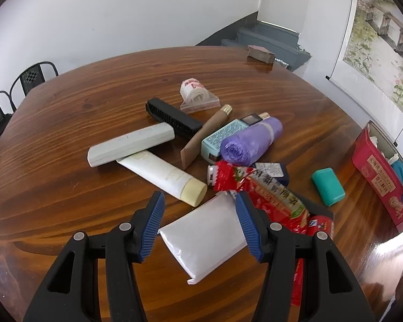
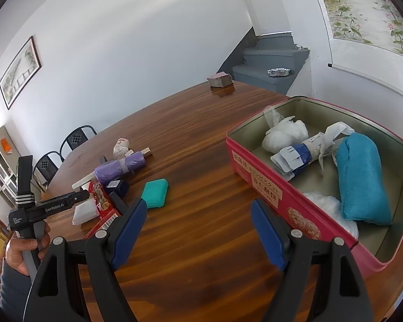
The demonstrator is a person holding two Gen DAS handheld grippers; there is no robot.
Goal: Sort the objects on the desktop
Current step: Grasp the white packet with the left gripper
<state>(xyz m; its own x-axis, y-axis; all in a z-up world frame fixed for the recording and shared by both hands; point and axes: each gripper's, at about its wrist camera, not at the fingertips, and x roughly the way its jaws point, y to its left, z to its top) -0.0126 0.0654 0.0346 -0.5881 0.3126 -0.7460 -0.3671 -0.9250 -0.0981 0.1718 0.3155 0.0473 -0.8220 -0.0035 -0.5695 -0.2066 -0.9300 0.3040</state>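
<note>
1. Left tongs (image 1: 200, 216) were spread wide, straddling a flat white plastic packet (image 1: 205, 237) at lower centre of the left wrist view; pads looked just beside its edges, not clamped, contact unclear.
2. Right tongs (image 2: 198, 220) were open and empty, over bare wooden bench (image 2: 201, 139) at lower centre of the right wrist view, between the clutter and the tin.
3. Done so far, judging by contents: open red rectangular metal tin (image 2: 258, 185) at right held a rolled teal towel (image 2: 362, 179), a blue-and-white wrapped roll (image 2: 295, 158) and crumpled clear plastic bags (image 2: 284, 134).
4. Left to sort, piled mid-frame in the left wrist view: grey-white remote-shaped case (image 1: 130, 143), cream squeeze tube (image 1: 164, 174), black brush (image 1: 173, 118), brown tube with gold cap (image 1: 205, 134), light-blue printed box (image 1: 223, 136), purple roll of bags (image 1: 251, 141), red snack wrapper (image 1: 268, 196), small white roll on a clear holder (image 1: 193, 92).
5. Teal soap-like bar (image 1: 328, 186) lay apart, at right between pile and tin.
6. Judgement: early to midway; most items were outside the tin.
</note>
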